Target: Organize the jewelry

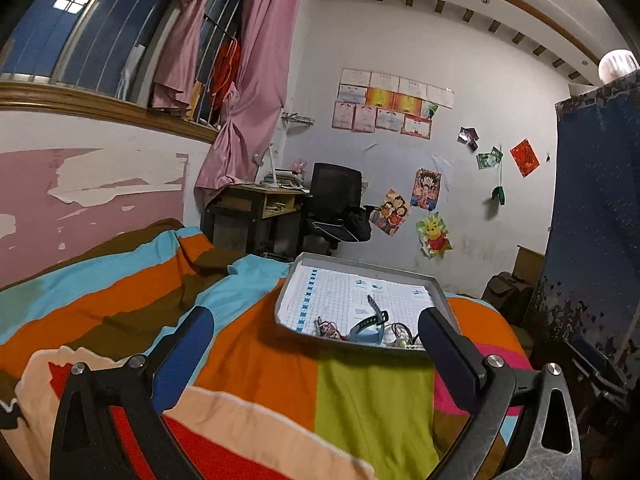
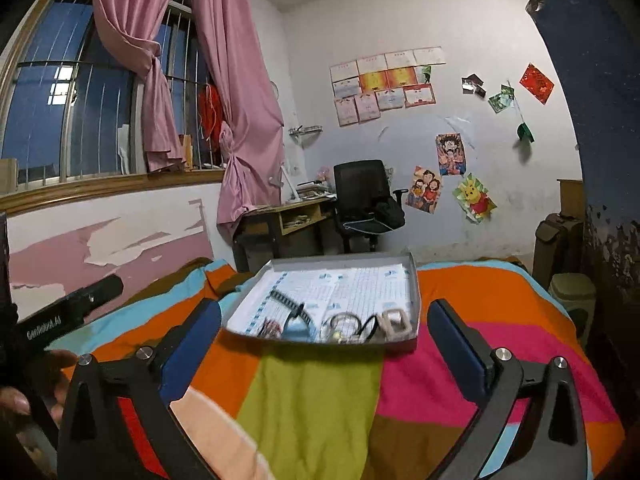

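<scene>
Tools (image 1: 316,328) (image 2: 324,320) agape, empty | watch (image 2: 294,316) strap points away, tray (image 2: 416,300)

Jewelry pile (image 2: 340,326) at lower centre of right wrist view: blurred, pieces tangled, can't separate items. In left wrist view the right finger (image 1: 448,344) covers tray's (image 1: 360,270) near right corner w/ part of the pile. Wall papers (image 1: 388,102) upper centre: print too small to read. Hand (image 2: 24,392) cut off at left edge, blurred.
</scene>
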Tool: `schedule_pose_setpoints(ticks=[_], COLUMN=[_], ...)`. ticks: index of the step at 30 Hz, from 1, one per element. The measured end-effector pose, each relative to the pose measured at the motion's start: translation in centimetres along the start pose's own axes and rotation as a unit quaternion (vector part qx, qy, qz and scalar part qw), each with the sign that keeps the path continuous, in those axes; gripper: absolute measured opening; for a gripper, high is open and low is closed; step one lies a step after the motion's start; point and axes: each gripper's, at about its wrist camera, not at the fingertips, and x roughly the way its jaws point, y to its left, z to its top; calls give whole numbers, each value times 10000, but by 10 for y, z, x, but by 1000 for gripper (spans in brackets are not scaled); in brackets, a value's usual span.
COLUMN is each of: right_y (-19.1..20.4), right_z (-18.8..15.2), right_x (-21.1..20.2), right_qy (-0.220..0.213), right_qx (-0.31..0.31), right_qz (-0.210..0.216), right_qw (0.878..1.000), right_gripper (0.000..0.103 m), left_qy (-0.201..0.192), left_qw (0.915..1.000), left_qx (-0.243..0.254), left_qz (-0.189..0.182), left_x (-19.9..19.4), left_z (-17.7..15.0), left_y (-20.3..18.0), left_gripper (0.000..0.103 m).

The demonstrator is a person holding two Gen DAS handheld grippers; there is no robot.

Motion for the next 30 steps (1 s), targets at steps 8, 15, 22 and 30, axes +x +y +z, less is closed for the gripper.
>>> schedule_pose_setpoints(ticks=[8, 15, 22, 30], right_y=[12, 13, 14, 15], right_z=[-24, -35, -34, -34], right_x=[-42, -45, -44, -43], right_qy=[109, 210, 209, 192], right_qx=[-23, -106, -149, -148], right_qz=[-191, -336, -354, -356], right_qw=[9998, 9992, 9990, 9991], right_gripper=[102, 102, 102, 102], left_qy=[152, 249, 307, 289], left_qw=[9998, 9996, 9994, 9995], left_qx=[100, 78, 99, 105], left_qz=[61, 98, 80, 83], left_x=[-25, -24, -23, -23], left_z=[-23, -32, -37, -37], left_y=[20, 25, 28, 27], left_gripper=[103, 103, 103, 103])
